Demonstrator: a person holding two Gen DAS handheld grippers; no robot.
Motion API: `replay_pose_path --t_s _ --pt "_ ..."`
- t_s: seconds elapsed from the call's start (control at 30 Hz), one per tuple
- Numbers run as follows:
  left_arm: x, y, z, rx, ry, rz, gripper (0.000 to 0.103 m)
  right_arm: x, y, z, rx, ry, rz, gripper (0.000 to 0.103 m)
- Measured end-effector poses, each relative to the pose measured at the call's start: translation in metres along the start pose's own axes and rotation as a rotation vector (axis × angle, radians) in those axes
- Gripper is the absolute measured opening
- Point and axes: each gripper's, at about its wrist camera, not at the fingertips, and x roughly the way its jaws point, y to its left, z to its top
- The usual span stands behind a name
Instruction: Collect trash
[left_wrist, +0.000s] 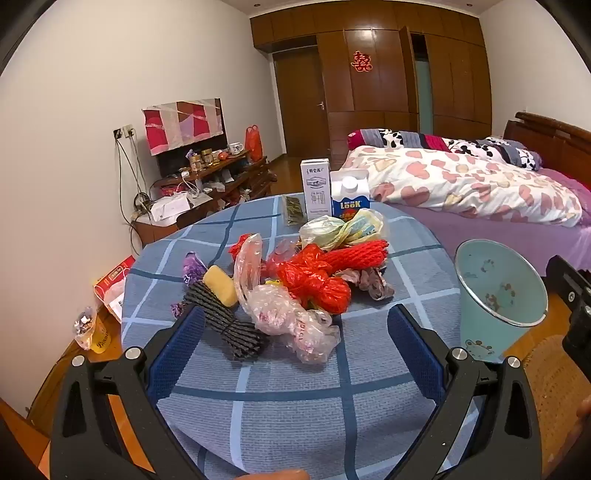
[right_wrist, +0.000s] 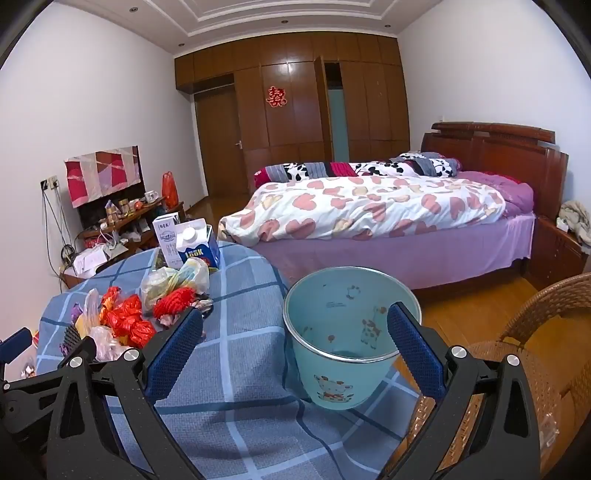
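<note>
A: Where does the trash sit?

B: In a loose heap on the desk (left_wrist: 258, 384): a clear plastic bag (left_wrist: 291, 317) nearest, a red bag (left_wrist: 314, 280) behind it, black foam netting (left_wrist: 225, 325) and a yellow sponge (left_wrist: 221, 285) to its left. The bin (right_wrist: 347, 339) hangs off the desk's right edge, tilted toward us, and looks empty.

A: And the tools?

B: The left tool (left_wrist: 295, 317) is spread wide, released, facing the clear bag and gripping nothing. The right tool (right_wrist: 295, 321) is also released, its fingers either side of the bin's near rim without touching that I can see.

A: What might go wrong?

B: I'd judge the bags are tangled, so pinching one may drag the sponge or netting off the desk. Thin plastic can also slip out. And the bin looks poorly supported; a nudge could drop it to the floor.
</note>
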Motion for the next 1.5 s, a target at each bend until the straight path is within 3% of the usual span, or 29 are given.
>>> replay_pose_path --t_s 0.27,0.4,0.47,1.5 --pt "0.000 -0.007 -0.003 0.004 -0.006 -0.020 0.097 -0.001 -0.002 -0.001 0.007 0.008 -0.007 0.098" --pt "0.001 -0.001 -0.001 -0.016 0.003 -0.035 0.097 -0.025 -0.017 -0.001 0.010 0.014 -0.011 0.098" --pt "0.001 0.002 -0.002 -0.025 0.006 -0.038 0.097 0.003 -0.001 -0.004 -0.011 0.035 -0.017 0.098" --pt "0.000 -0.005 -0.003 0.007 0.002 -0.044 0.097 0.003 -0.003 -0.003 -0.001 0.042 -0.013 0.098"
